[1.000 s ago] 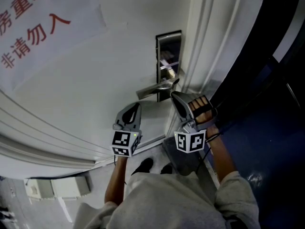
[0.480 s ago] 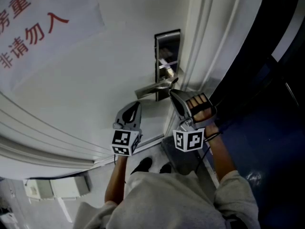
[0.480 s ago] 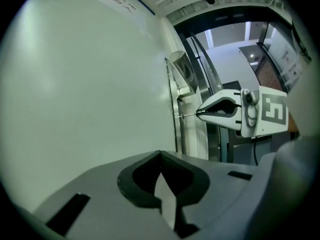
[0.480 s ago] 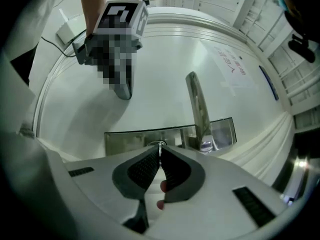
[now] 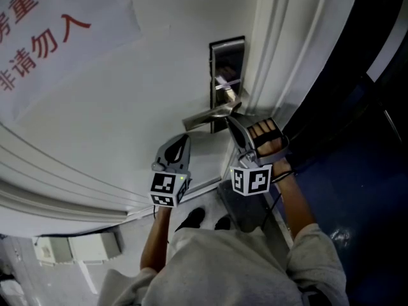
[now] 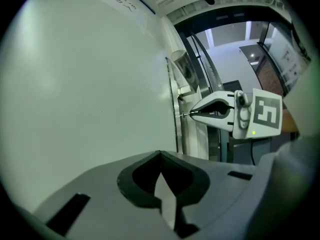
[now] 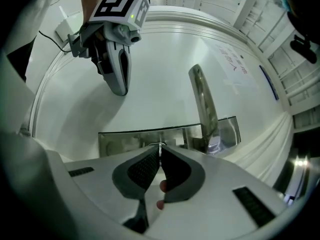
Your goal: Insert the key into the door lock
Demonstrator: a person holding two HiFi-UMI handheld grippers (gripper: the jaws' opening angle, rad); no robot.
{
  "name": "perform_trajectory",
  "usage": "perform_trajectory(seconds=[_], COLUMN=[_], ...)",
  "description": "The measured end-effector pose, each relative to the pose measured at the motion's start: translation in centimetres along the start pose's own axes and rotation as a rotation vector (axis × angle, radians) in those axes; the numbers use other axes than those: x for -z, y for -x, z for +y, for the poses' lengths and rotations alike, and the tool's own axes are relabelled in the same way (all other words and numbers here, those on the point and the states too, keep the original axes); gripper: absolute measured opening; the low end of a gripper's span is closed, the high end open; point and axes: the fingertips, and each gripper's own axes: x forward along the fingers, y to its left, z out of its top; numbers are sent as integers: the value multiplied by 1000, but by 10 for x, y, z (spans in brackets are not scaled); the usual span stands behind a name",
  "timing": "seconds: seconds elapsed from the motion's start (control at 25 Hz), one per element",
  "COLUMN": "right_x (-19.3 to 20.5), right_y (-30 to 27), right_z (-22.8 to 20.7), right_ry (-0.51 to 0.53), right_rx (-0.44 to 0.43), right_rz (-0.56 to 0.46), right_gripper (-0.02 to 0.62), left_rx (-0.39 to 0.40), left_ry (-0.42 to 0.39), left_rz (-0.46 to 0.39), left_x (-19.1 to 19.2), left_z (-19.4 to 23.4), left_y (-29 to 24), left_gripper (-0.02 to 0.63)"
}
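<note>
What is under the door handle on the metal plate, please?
Under the handle, the right tongs hold a thin key, tips shut, against the metal plate. The keyhole is covered by the tongs, so how far the key is in cannot be seen.

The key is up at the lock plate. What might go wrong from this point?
1. The right gripper pinches the key by only a thin sliver at its jaw tips; pressed off-centre against the lock plate, it may twist or slip.
2. The lever handle stands close beside that gripper, so a sideways correction may knock it.
</note>
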Motion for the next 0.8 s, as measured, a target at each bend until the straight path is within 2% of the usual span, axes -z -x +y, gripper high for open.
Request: perform_trajectory(seconds=[0.8], right_x=[0], right_y=[-9], right_z=[1], right_ry=[32], right_rx=[19], right_rz=[0], right_gripper=[31], left_rx=[21], left_ry=[-4], left_rz=[-10], left_x=[-5], left_z=[-2], left_y=[-2], left_gripper=[17])
